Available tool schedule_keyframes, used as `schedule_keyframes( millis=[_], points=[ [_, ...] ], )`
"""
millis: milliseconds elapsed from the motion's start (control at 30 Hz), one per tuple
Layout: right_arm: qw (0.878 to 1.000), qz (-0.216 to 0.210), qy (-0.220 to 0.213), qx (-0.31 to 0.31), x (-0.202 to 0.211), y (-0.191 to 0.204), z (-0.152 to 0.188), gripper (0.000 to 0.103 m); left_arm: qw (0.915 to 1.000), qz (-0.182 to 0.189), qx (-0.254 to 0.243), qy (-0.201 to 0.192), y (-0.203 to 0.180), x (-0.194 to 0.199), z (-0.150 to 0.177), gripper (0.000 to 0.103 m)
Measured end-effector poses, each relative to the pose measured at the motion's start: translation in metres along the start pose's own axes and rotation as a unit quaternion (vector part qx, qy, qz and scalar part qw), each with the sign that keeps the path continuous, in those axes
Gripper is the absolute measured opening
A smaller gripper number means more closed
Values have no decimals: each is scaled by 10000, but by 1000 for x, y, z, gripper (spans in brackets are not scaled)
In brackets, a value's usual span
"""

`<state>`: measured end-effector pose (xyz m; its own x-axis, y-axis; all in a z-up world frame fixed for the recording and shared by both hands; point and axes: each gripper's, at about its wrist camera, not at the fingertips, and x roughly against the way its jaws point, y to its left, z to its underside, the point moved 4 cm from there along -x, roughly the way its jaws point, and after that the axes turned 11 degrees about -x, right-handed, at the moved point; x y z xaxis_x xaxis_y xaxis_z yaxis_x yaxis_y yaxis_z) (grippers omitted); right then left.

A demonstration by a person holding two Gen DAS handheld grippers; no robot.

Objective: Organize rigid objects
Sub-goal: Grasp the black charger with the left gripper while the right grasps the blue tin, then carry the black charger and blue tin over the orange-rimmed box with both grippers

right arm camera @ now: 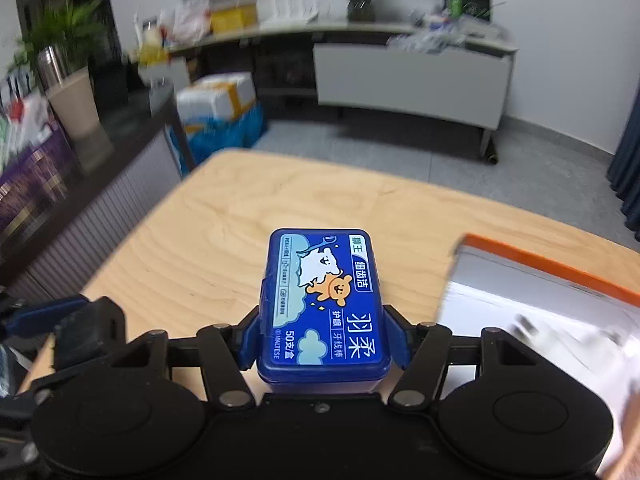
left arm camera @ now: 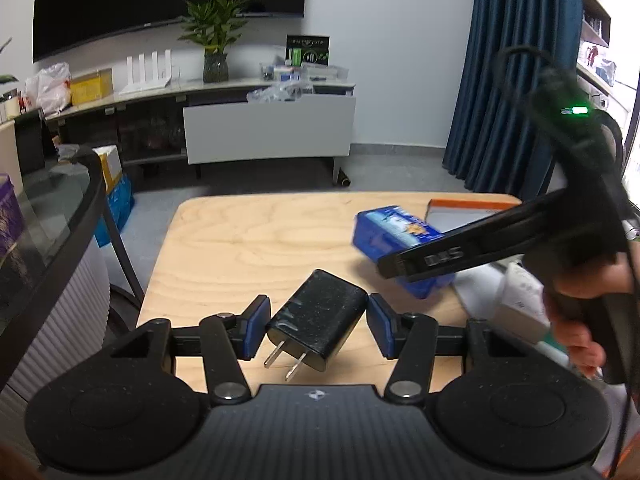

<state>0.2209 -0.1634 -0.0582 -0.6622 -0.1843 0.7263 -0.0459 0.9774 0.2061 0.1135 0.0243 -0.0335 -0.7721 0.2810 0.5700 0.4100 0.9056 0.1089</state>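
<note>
Currently the left gripper [left arm camera: 318, 330] is pinching a black charger [left arm camera: 316, 326] between its blue pads [left arm camera: 256, 330], with the plug prongs pointing back toward the tool and the charger hanging clear above the wooden table [left arm camera: 240, 248]. The right gripper [right arm camera: 325, 338] is clamping a blue floss-pick box [right arm camera: 323, 304] across its short sides, lid upward, also over the table. An orange-edged tray [right arm camera: 548, 272] is lying on the table just to the right of the blue box.

Risks, in my judgement: the charger is sitting skewed in the pads, so a quick wrist turn may be enough to twist it loose. The box is smooth plastic and is being gripped near its rear end, so it could pivot or slide. Both tools are working close together over the table, so a collision is possible.
</note>
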Motion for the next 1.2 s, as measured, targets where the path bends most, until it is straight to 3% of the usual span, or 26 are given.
schedule_keyframes(
  millis=[167,367,633,867,1200],
  points=[
    [9977,80,-546,-404,72,-20,13,73,9997,145,-93,-195,-27,25,-11,54],
    [9893,796,-1185,-307,163,-44,41,74,9980,397,-257,-431,-79,56,-26,54],
    [9711,1487,-1597,-972,248,-95,93,74,9971,588,-44,-485,-142,68,-40,54],
    [9631,1683,-1637,-1318,275,-122,129,74,9968,616,-172,-486,-177,63,-49,54],
    [9663,1570,-1560,-1312,274,-122,140,74,9987,373,-182,-304,-191,61,-44,54]
  ],
)
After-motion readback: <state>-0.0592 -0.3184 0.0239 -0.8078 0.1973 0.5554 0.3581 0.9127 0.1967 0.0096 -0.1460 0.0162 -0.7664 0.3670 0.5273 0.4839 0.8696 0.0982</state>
